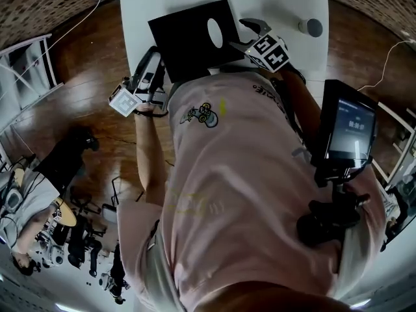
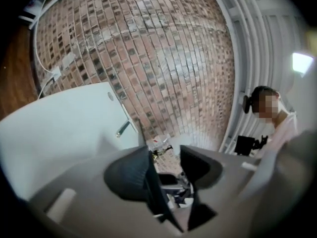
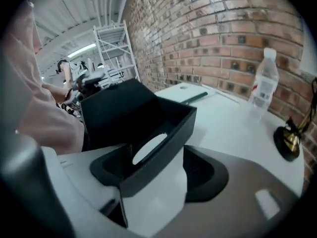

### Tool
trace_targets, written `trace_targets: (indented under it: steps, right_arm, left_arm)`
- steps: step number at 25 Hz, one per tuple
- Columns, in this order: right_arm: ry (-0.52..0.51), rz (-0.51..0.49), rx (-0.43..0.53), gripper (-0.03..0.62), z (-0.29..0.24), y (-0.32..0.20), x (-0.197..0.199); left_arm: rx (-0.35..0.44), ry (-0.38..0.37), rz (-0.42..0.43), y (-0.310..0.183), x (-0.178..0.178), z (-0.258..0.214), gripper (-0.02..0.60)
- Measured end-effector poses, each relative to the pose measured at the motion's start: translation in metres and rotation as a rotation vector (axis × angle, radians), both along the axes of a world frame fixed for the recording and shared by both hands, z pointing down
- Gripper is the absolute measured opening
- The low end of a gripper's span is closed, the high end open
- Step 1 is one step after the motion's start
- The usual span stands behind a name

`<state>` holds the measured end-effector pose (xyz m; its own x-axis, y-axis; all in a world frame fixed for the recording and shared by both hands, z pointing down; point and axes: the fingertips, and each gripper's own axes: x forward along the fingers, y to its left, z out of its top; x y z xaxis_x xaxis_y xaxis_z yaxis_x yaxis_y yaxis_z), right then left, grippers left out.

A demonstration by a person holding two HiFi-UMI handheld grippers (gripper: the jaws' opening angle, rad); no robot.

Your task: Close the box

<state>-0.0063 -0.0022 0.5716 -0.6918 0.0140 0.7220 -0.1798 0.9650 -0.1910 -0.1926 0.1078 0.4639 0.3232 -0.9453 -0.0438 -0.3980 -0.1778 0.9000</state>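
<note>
While both grippers stand open, the right gripper (image 3: 158,168) straddling the holed wall (image 3: 171,133) and the left gripper (image 2: 166,158) astride a thin black panel (image 2: 152,190) unpinched, the box (image 1: 188,41) sits unclosed at the desk's (image 1: 286,5) near edge; a hard push could slide it off.

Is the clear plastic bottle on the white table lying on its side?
No, the clear plastic bottle stands upright on the white table.
</note>
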Motion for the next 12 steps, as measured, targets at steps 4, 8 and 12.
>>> trace_targets:
  steps: [4,8,12]
  right_arm:
    - [0.095,0.057,-0.026,0.257,0.017,0.009,-0.007]
    - [0.215,0.093,0.129,0.154,0.013,-0.002,-0.022]
    - [0.237,0.181,0.145,0.137,0.014,-0.021,-0.031]
  left_arm:
    - [-0.024,-0.136,0.066,0.013,0.027,-0.007,0.291]
    - [-0.053,-0.446,0.128,-0.008,0.054,-0.011,0.192]
    - [-0.028,-0.511,0.122,-0.052,0.061,-0.033,0.202]
